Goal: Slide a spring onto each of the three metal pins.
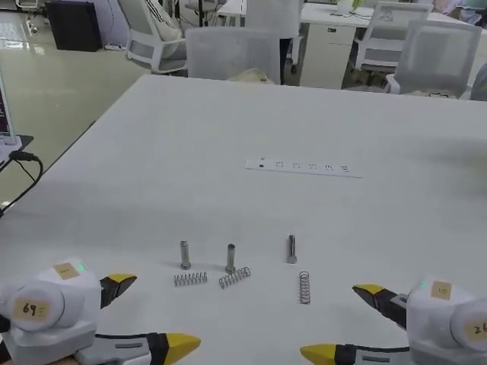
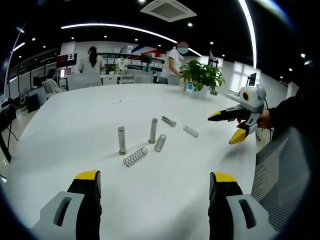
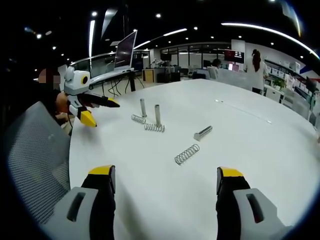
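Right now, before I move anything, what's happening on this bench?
A person holds the left claw and right claw open and empty over the near edge of the table. The left pin and middle pin stand upright; the third pin lies on its side. The left spring, middle spring and right spring lie loose beside them, none on a pin yet.

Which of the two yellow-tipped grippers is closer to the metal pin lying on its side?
Right. The right gripper sits just short of the lying pin, with one spring between; the left gripper is farther, beyond the two upright pins.
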{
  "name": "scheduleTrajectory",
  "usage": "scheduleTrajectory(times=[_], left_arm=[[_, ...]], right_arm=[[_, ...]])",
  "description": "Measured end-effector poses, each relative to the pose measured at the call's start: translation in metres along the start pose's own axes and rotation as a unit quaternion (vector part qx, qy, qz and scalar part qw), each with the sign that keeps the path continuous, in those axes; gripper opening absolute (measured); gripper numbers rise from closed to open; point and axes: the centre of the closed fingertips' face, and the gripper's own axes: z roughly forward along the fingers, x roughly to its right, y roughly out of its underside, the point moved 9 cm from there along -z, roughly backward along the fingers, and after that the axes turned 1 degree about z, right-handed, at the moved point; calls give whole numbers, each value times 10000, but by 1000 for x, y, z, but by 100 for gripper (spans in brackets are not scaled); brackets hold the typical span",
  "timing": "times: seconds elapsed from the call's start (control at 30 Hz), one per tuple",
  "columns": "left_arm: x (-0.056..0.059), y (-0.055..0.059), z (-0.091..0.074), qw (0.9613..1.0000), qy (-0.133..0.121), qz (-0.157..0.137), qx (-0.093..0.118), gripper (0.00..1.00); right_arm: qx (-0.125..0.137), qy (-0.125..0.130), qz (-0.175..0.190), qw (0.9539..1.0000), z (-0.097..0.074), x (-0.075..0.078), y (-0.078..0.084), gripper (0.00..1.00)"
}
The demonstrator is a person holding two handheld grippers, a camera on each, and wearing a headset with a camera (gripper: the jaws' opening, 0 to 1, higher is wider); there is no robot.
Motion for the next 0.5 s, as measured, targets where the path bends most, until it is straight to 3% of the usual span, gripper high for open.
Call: scheduleTrajectory(times=[0.3,0.5], left_arm=[[1,-2,6,9998,74,-23,155,87],[-4,-6,0,9995,-53,-79,288,87]], right_arm=[[-132,83,-79,9998,-4,4,1,81],[-125,145,-218,9996,-2,12,-13,80]])
